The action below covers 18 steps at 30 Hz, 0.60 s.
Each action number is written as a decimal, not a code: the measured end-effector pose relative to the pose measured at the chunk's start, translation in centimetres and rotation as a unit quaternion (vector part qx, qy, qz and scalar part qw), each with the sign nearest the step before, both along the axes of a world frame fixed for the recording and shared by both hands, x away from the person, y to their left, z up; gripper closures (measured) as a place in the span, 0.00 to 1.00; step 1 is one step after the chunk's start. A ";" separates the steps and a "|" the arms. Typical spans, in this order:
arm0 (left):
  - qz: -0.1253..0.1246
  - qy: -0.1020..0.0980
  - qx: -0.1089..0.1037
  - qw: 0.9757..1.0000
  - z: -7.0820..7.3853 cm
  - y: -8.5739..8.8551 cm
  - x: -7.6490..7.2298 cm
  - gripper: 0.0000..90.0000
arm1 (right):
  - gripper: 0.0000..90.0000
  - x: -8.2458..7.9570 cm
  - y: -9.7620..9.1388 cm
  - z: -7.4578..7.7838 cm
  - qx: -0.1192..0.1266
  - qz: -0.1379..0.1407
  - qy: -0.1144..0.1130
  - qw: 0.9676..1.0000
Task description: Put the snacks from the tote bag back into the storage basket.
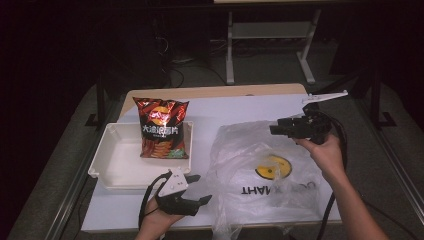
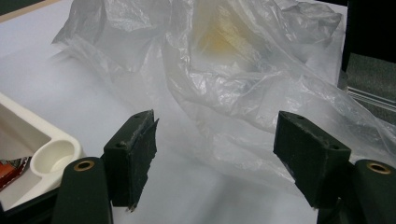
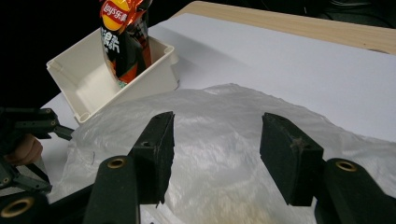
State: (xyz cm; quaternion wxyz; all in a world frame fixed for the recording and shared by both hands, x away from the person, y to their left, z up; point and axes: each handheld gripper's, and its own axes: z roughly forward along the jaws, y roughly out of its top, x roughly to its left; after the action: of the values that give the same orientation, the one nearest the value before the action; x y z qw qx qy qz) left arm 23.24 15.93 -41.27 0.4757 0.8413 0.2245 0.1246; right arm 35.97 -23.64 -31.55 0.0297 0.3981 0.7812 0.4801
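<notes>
**Slack film, open tools, and a bag of crisps on its edge**

While both tools stand spread with nothing between the jaws, the main hazards lie in the thin plastic bag (image 1: 265,175) spread over the white bench (image 1: 210,107). Nearest the person, the left tool (image 1: 196,189) hovers at the bag's near-left edge, just off the film; closing there would probably catch only one crumpled layer, or drag the whole bag sideways, since nothing pins it down. A clumsy sweep could also knock the white tray (image 1: 107,167) just to its left.

Farther on, the right tool (image 1: 274,130) is held above the bag's far edge, jaws apart, pointing across it. A pinch from that height risks missing the film, and a hard pull could tear it.

Beyond, the crisp packet (image 1: 161,128) leans upright at the tray's far side and looks easily toppled.

Legible writing: the plastic bag carries a yellow round logo and dark letters seen reversed, roughly "THANK", the rest unclear. The packet shows a Lay's roundel above Chinese characters, partly readable as 大波浪薯片.
</notes>
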 end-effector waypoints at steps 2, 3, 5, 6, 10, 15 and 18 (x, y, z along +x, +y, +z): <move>0.000 0.000 0.000 1.000 0.0 0.0 0.0 0.33 | 0.49 -0.3 -0.4 -0.1 0.001 -0.001 0.000 1.000; 0.001 0.001 0.000 1.000 0.0 0.0 0.0 0.33 | 0.49 -0.4 -0.6 -0.2 0.001 -0.002 -0.001 1.000; 0.001 0.001 0.000 1.000 0.0 0.0 0.0 0.33 | 0.49 -0.7 -1.0 -0.3 0.004 -0.005 -0.001 1.000; 0.001 0.001 0.000 1.000 0.0 0.0 0.0 0.33 | 0.49 -0.9 -1.3 -0.5 0.005 -0.005 -0.002 1.000; 0.001 0.001 -0.001 1.000 0.0 0.1 0.1 0.33 | 0.49 -1.6 -2.2 -1.1 0.010 -0.007 -0.001 1.000; 0.002 0.001 -0.001 1.000 -0.1 0.0 0.1 0.33 | 0.49 -2.5 -3.3 -1.9 0.018 -0.010 -0.002 1.000; 0.002 0.002 -0.001 1.000 -0.1 0.0 0.1 0.33 | 0.48 -3.1 -4.0 -2.2 0.020 -0.012 0.000 1.000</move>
State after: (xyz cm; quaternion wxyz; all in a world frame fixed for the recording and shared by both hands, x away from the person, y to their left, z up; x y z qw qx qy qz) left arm 23.34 15.95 -41.36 0.4759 0.8407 0.2270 0.1233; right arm 32.91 -27.60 -33.77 0.0278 0.4082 0.7664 0.4952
